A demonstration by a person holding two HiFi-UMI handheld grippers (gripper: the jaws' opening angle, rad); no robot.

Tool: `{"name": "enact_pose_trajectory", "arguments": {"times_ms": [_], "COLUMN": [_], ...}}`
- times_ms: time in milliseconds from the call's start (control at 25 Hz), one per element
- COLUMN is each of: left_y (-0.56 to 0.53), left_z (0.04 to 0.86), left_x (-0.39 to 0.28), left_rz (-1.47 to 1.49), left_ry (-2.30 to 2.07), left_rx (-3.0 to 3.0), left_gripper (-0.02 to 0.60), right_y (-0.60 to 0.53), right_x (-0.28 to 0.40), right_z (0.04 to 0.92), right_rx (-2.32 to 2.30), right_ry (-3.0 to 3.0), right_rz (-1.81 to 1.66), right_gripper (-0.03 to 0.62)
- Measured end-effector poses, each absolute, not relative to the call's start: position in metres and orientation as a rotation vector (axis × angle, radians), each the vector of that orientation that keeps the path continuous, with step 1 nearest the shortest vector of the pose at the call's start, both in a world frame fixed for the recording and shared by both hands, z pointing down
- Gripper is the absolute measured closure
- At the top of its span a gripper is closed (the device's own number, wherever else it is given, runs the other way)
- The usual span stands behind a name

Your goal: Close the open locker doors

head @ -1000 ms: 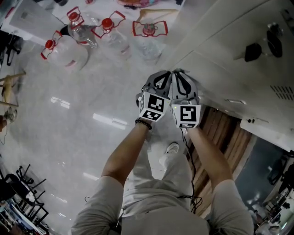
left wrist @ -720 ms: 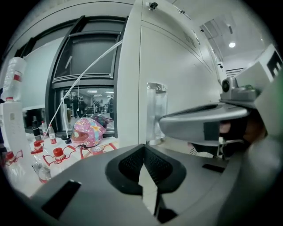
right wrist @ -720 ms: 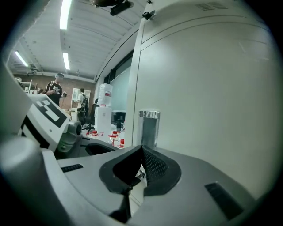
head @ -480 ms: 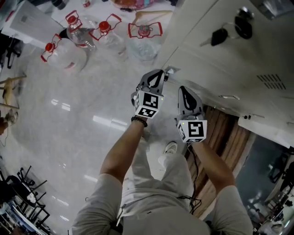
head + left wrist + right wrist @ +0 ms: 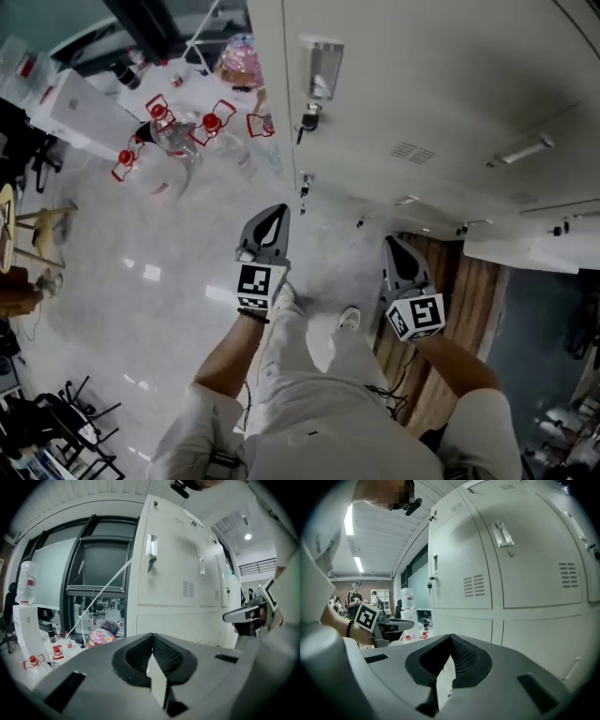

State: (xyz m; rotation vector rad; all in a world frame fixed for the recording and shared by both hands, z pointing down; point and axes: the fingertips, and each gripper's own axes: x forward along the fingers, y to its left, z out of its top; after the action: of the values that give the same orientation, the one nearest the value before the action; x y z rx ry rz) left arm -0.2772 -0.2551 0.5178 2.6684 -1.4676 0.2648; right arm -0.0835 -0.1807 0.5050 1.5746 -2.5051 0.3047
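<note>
The white lockers fill the upper right of the head view. The doors facing me look closed; one has a handle with a key hanging below it. At the far right a white panel juts out over the floor; I cannot tell whether it is an open door. My left gripper is shut and holds nothing, just short of the locker front. My right gripper is also shut and holds nothing, a hand's width to the right. Closed vented doors show in the right gripper view, and the keyed door shows in the left gripper view.
Several water bottles with red handles stand on the shiny floor at the upper left, beside a white box. A strip of wooden floor runs under the lockers. Chairs and clutter sit at the lower left.
Both grippers have risen from low by the lockers and moved apart, the right one going right. The view has tilted up, so more of the locker fronts shows.
</note>
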Motion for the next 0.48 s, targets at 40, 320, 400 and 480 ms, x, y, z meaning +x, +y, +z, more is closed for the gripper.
{"name": "enact_pose_trajectory", "arguments": {"times_ms": [40, 320, 400, 480], "left_y": [-0.242, -0.169, -0.156, -0.146], "left_z": [0.493, 0.374, 0.346, 0.321], "left_x": [-0.274, -0.246, -0.234, -0.220], "left_rz": [0.231, 0.055, -0.004, -0.051], "left_ry": [-1.468, -1.432, -1.405, -1.380], "left_rx": [2.674, 2.709, 2.744, 2.795], "left_gripper": [0.577, 0.577, 0.577, 0.577], "right_y": [-0.174, -0.133, -0.116, -0.100], "right_x": [-0.077, -0.022, 0.000, 0.019], "right_z": [0.486, 0.361, 0.330, 0.303], "right_rx": [1.576, 1.716, 1.795, 1.880], "right_ry": [-2.518, -2.576, -2.587, -2.600], "right_rz": [0.293, 0.137, 0.122, 0.124], "right_gripper": [0.583, 0.583, 0.583, 0.583]}}
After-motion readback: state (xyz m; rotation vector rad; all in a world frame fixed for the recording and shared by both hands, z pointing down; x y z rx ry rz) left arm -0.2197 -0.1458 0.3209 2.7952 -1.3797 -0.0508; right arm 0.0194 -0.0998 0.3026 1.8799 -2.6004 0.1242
